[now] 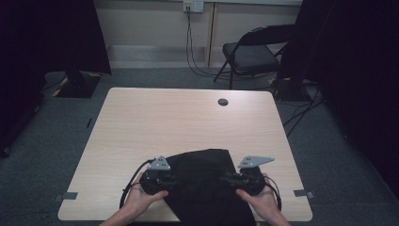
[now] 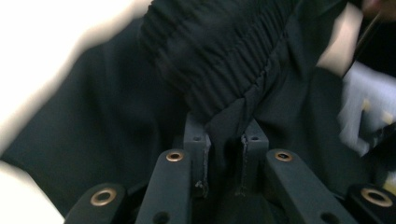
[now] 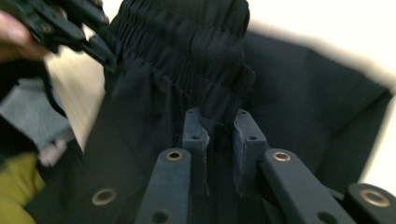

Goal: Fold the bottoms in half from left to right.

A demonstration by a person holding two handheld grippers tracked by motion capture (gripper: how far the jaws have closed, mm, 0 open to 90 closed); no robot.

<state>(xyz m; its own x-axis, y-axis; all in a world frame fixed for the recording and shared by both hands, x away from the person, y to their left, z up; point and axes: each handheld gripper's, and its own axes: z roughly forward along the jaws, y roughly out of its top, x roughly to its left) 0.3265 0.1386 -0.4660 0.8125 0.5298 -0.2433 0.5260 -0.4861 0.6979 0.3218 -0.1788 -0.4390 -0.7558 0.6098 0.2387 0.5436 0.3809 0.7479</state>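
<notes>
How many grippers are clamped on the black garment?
2. The left gripper pinches the black garment at its left side near the table's front edge; the right gripper pinches its right side.

Dim high view, dark corners, blurred gripper views (table glaring white)

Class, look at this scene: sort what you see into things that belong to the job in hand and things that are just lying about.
Part of the job:
black garment, gathered waistband
left gripper, shut on the garment
right gripper, shut on the garment
table

Just lying about:
folding chair
wall socket
floor cables
</notes>
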